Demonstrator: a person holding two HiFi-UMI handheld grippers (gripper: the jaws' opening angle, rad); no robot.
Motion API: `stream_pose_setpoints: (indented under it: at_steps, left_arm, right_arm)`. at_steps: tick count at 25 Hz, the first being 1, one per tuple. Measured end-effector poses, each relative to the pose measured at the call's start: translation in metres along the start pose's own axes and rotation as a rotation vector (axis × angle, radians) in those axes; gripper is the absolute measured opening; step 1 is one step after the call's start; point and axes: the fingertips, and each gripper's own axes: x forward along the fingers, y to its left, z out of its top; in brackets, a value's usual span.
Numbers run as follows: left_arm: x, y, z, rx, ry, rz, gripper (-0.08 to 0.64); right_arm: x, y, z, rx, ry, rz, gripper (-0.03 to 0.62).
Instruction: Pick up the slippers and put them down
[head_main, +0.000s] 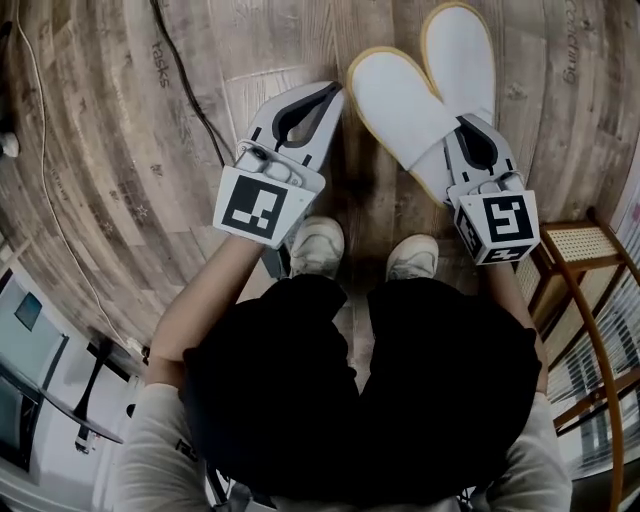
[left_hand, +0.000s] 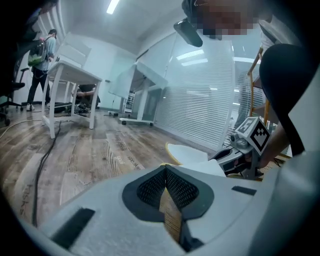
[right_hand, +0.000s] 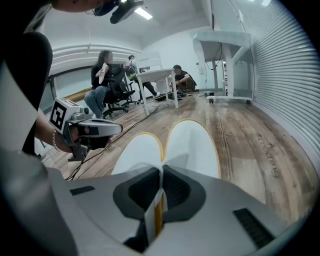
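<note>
Right claw (right_hand: 161, 171): clenched on the slippers (right_hand: 192, 145); in the right gripper view a white layer and a yellow edge strip sit pinched between the two jaws, which stand almost together.

Slippers: white with yellow rims; gripped at the heel end; they lie side by side, partly overlapping in the head view, and extend away from the claw with the toes pointing away from the person; they are over the wooden floor (head_main: 120, 130); whether the toes touch the floor cannot be determined.

Left claw (head_main: 332, 93): clenched and empty; the jaw tips meet; in the left gripper view only floor shows through the gap behind the tips; the claw is just beside the nearer slipper, on the person's left; contact cannot be confirmed.

Marker cubes: one black-and-white cube (head_main: 255, 205) sits at the rear of the left claw; a second cube (head_main: 498, 225) sits at the rear of the right claw; each is nearest the person's forearm.

Person: two white shoes (head_main: 318, 245) stand on the floor between and behind the claws; dark clothing fills the lower centre of the head view.

Surroundings: a wooden chair (head_main: 590, 262) stands at the right edge, near the right claw; a black cable (head_main: 190, 100) runs across the floor at upper left; in the right gripper view a white desk (right_hand: 160, 75) stands in the background, with seated people (right_hand: 102, 85) beside it.
</note>
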Motion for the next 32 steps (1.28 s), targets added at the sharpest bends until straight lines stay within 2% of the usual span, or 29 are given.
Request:
stream_pose_setpoints:
  at_steps: [11,17,21,26,32]
  left_arm:
    - [0.019,0.003,-0.048,0.003,0.063,0.002,0.011]
    - [0.019,-0.005,-0.076,0.004,0.068,0.008,0.011]
    - [0.016,-0.007,-0.095,0.021,0.109,0.009,0.011]
    - [0.011,-0.012,-0.106,0.009,0.134,0.01,0.011]
    - [0.011,-0.014,-0.099,0.014,0.124,0.006,0.011]
  right_arm:
    - [0.035,0.01,-0.037,0.004,0.048,0.041,0.019]
    - [0.047,0.02,-0.06,-0.011,0.068,0.056,0.019]
    - [0.047,0.025,-0.071,-0.017,0.094,0.055,0.02]
    - [0.047,0.027,-0.077,-0.014,0.115,0.059,0.02]
    - [0.048,0.022,-0.076,-0.007,0.122,0.04,0.032]
